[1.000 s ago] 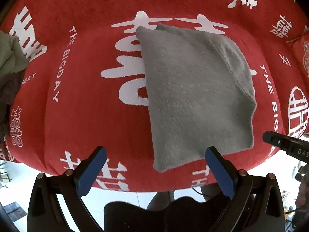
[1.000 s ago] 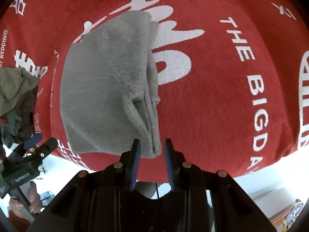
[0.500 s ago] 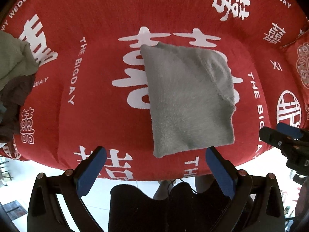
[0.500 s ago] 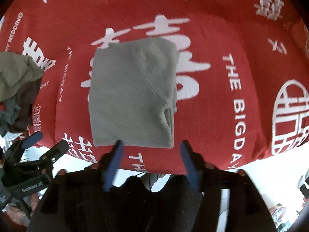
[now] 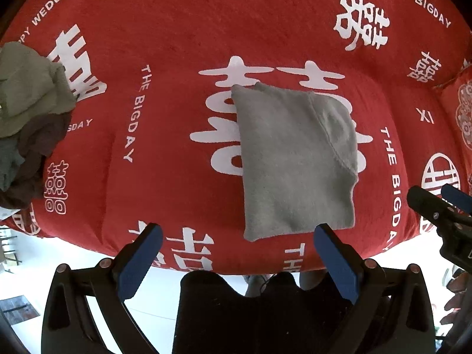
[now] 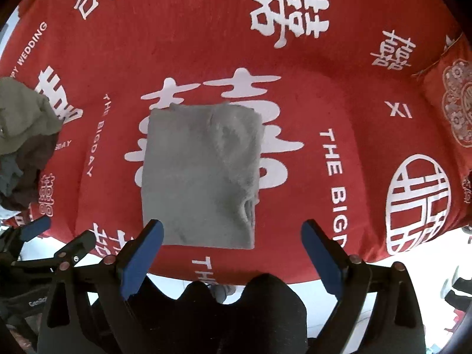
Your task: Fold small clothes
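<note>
Red printed cushion (image 5: 177, 177) carries folded grey garment (image 5: 295, 171), clothes pile (image 5: 26, 112) at left edge

The red cover (image 5: 177, 29) carries white print: "THE BIGDAY" at centre left, right and upper right of the left view, "WEDDING" at upper left (first word cut off), "XI" at right, plus large Chinese double-happiness characters. The left gripper (image 6: 32, 303) body reads "GenRob".

right claw (image 6: 231, 233) opening, off grey cloth (image 6: 200, 180), both claws higher
</note>
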The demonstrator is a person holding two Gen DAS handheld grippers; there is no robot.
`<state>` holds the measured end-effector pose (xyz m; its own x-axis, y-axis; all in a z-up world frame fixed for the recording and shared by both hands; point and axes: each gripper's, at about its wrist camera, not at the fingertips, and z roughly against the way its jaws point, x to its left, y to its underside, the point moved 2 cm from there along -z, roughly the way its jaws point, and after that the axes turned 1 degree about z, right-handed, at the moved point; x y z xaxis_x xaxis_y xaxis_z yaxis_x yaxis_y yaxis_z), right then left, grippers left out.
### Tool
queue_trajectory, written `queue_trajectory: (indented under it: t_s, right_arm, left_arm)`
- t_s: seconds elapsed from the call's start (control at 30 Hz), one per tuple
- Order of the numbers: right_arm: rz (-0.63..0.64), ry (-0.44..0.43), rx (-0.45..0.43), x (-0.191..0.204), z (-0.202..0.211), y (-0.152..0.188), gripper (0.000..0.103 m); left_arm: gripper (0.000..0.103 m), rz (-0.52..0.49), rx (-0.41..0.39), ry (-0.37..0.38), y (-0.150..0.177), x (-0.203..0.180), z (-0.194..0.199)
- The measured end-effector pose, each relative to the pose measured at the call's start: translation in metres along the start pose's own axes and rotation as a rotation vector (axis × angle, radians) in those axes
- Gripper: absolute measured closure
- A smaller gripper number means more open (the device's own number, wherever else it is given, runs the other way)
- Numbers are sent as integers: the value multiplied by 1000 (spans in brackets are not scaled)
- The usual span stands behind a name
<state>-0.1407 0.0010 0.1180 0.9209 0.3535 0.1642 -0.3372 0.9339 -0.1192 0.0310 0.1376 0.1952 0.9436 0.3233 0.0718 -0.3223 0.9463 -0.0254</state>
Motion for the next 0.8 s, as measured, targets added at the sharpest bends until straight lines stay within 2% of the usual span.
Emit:
queue_trajectory:
  t_s: [0.4,0.8]
  right_arm:
    - [12,31,64,6,6,-5,7]
    - [-14,42,89,2,4,-9,7]
  left_arm:
    - [0,15,-32,-2,-7,1,17]
    - [0,13,-21,-3,-13,-3,16]
